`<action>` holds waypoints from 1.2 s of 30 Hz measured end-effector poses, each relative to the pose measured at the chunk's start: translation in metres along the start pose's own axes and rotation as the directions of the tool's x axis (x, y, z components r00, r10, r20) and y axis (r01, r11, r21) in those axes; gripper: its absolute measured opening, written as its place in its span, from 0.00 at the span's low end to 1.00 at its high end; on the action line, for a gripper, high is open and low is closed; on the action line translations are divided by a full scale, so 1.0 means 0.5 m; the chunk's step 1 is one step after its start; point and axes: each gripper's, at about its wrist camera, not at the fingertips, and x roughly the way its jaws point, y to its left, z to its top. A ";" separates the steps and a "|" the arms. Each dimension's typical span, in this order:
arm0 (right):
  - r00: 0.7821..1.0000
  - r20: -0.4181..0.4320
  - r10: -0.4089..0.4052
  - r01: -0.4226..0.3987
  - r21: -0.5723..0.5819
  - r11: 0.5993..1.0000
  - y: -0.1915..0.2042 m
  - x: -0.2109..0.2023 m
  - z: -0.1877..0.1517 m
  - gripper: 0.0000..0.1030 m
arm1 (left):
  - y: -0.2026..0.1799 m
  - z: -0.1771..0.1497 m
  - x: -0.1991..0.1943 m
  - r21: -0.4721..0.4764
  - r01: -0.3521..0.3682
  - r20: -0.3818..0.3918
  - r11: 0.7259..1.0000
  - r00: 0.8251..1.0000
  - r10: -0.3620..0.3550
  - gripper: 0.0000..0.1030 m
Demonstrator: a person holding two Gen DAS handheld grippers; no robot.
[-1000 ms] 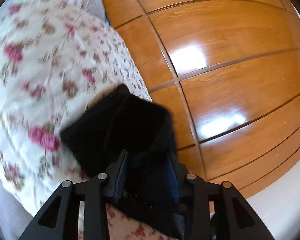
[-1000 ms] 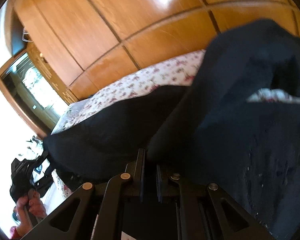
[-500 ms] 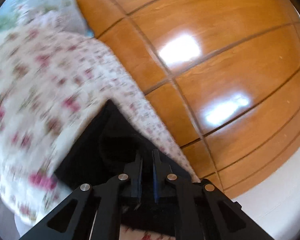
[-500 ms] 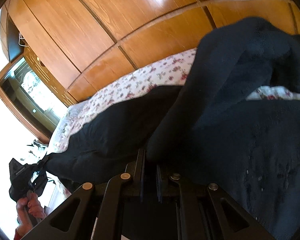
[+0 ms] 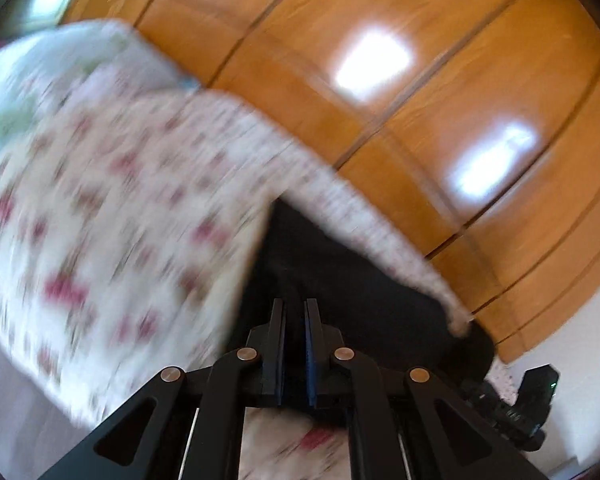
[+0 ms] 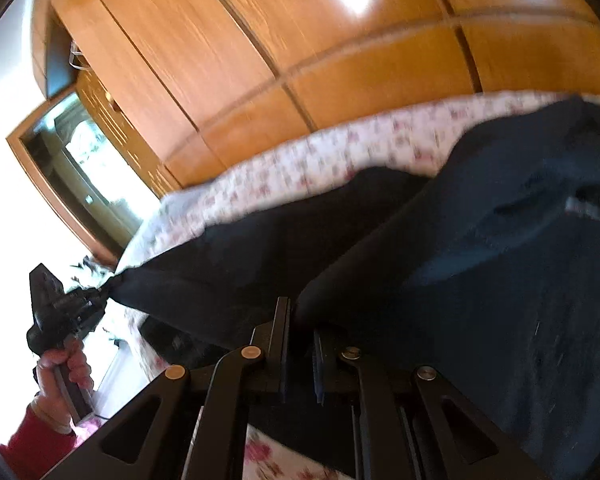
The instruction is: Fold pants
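The dark navy fabric pants lie stretched across the floral-quilted bed. My left tool and right tool each pinch an edge - I'd worry a thin bite slips, dropping the fold crooked.

A glossy orange-brown wooden wardrobe with window glare stands behind a floral-covered bed.

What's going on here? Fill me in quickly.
A person is folding dark pants on a bed with a floral bedspread, holding a gripper in each hand. The left gripper and the right gripper are each shut on an edge of the fabric, which stretches between them. No neat fold is finished yet.
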 end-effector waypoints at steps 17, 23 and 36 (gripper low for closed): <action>0.999 -0.049 -0.004 0.005 0.012 1.000 -0.024 0.032 -0.028 0.11 | -0.088 -0.002 -0.089 -0.077 -0.087 0.331 0.993 0.937 0.108 0.25; 0.999 -0.052 0.006 -0.003 0.056 0.998 -0.035 0.014 -0.017 0.19 | -0.254 -0.028 0.054 0.162 0.068 0.106 0.984 0.991 -0.086 0.27; 0.966 0.103 -0.236 0.229 0.079 0.970 -0.129 -0.175 -0.023 0.28 | -0.447 -0.195 0.218 0.214 0.315 -0.228 0.925 0.936 -0.266 0.39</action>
